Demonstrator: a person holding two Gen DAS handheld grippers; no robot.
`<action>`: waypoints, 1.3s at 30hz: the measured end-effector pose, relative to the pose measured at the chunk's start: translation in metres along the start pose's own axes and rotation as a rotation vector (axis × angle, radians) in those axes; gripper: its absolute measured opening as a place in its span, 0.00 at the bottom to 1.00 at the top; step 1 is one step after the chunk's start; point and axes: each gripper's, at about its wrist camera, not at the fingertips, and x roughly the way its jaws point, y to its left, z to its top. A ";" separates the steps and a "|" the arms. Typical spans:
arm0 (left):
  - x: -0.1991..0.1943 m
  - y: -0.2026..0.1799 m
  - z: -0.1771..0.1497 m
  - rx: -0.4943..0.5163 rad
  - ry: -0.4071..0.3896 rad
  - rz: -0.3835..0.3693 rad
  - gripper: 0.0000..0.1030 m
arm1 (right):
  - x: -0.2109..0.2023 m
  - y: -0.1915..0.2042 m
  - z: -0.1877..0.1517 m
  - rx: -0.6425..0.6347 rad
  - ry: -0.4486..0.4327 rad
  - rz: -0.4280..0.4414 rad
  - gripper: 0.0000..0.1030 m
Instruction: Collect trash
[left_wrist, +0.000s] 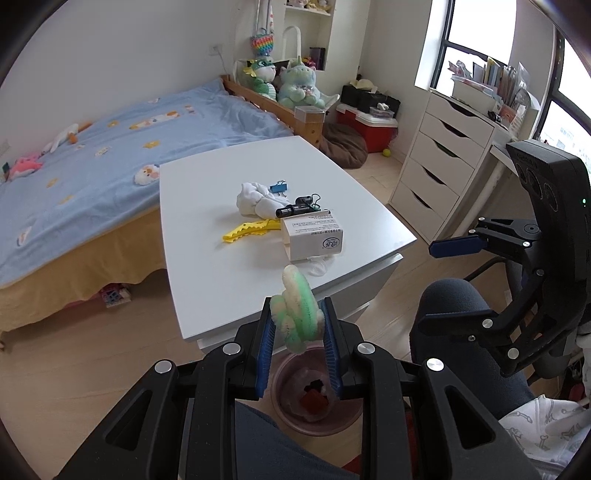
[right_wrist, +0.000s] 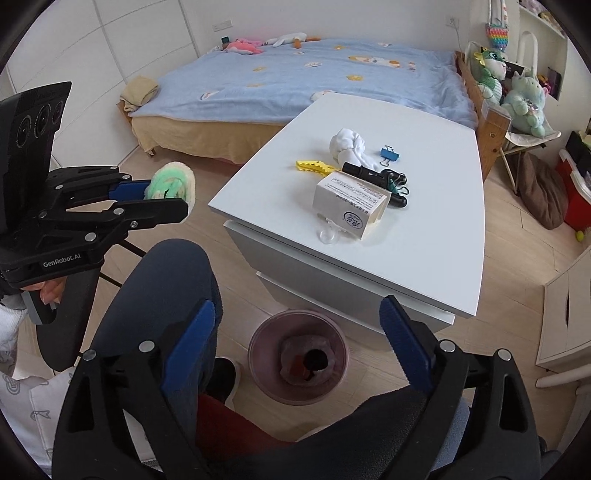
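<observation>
My left gripper (left_wrist: 298, 319) is shut on a fluffy green and white pad (left_wrist: 300, 312), held in the air above a pink trash bin (left_wrist: 314, 397) on the floor. The pad (right_wrist: 170, 184) and left gripper (right_wrist: 168, 197) also show at the left of the right wrist view. My right gripper (right_wrist: 297, 325) is open and empty, above the bin (right_wrist: 298, 356). On the white table (right_wrist: 424, 240) lie a cardboard box (right_wrist: 351, 208), a clear plastic piece (right_wrist: 328, 232), a white cloth wad (right_wrist: 349, 146), a yellow toothed clip (right_wrist: 314, 167), a blue binder clip (right_wrist: 389, 152) and a black gadget (right_wrist: 376, 177).
A bed with a blue cover (left_wrist: 110, 147) stands behind the table. A white drawer unit (left_wrist: 439, 162) and a red box (left_wrist: 365, 125) are at the right. My knee (right_wrist: 173, 280) is beside the bin. An office chair (left_wrist: 461, 332) is at the right.
</observation>
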 end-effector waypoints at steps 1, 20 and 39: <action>0.000 -0.001 0.000 0.002 0.000 -0.002 0.24 | -0.001 -0.001 0.000 0.001 -0.002 -0.007 0.89; 0.006 -0.016 -0.002 0.045 0.022 -0.040 0.25 | -0.019 -0.017 0.000 0.041 -0.034 -0.106 0.91; 0.020 -0.036 0.005 0.053 0.063 -0.089 0.89 | -0.038 -0.042 -0.004 0.103 -0.081 -0.149 0.91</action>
